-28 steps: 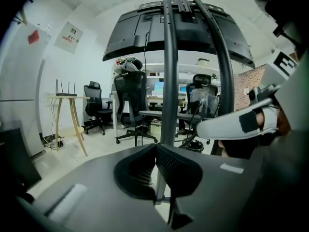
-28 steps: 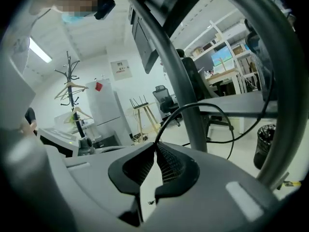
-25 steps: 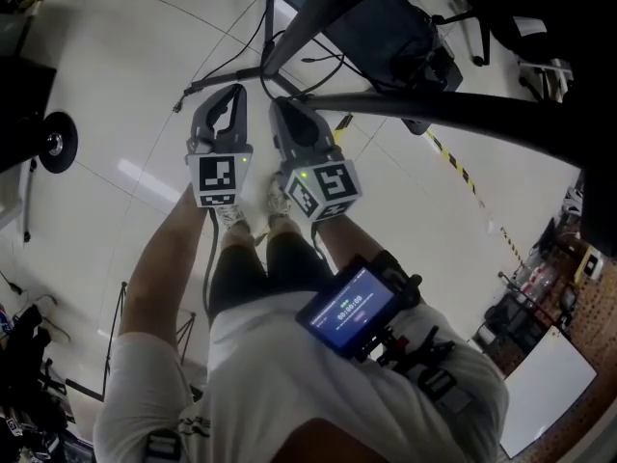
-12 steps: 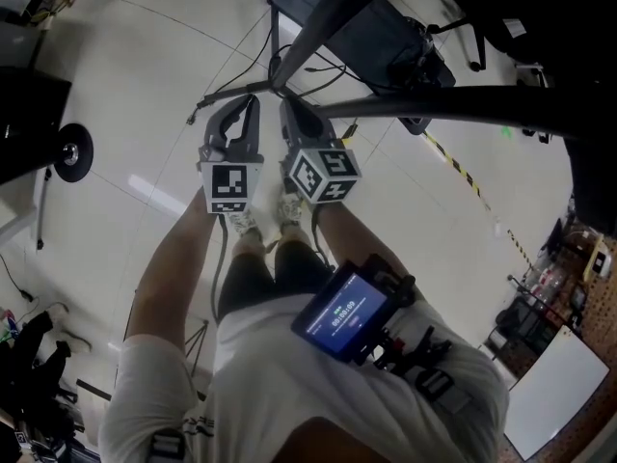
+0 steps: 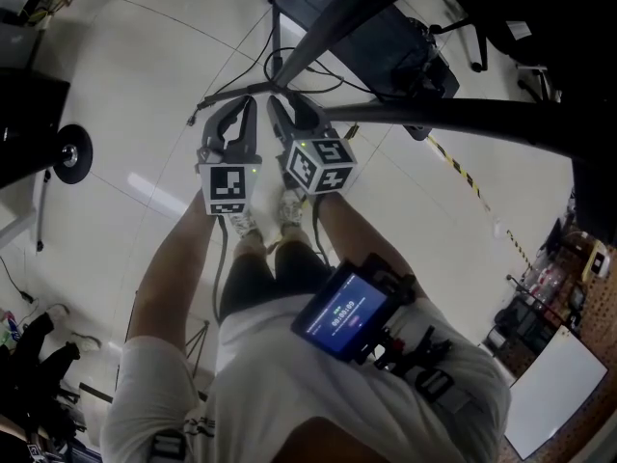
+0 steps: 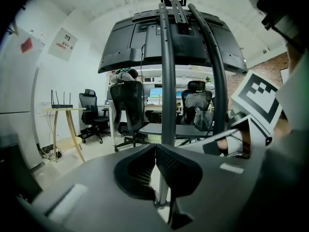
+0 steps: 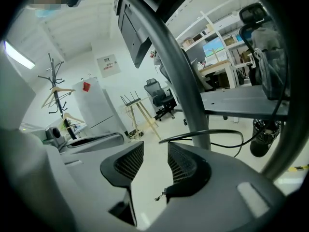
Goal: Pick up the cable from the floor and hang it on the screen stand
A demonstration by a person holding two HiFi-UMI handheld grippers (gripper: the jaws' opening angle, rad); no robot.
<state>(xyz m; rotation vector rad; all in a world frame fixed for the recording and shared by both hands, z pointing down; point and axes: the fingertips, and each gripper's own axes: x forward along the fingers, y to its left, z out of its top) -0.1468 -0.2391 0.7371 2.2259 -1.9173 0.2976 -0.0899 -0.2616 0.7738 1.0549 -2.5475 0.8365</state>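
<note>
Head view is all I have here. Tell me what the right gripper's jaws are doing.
Observer: The right gripper view shows the right gripper with its jaws opening and nothing between them.
Operator: Report where the cable is.
Observer: The black cable curves just beyond the jaw tips and crosses the screen stand's post. I cannot tell whether it rests on the stand.
Operator: Now give me the left one.
Observer: The left gripper view shows the left gripper shut on nothing, pointing at the screen stand's post straight ahead.
</note>
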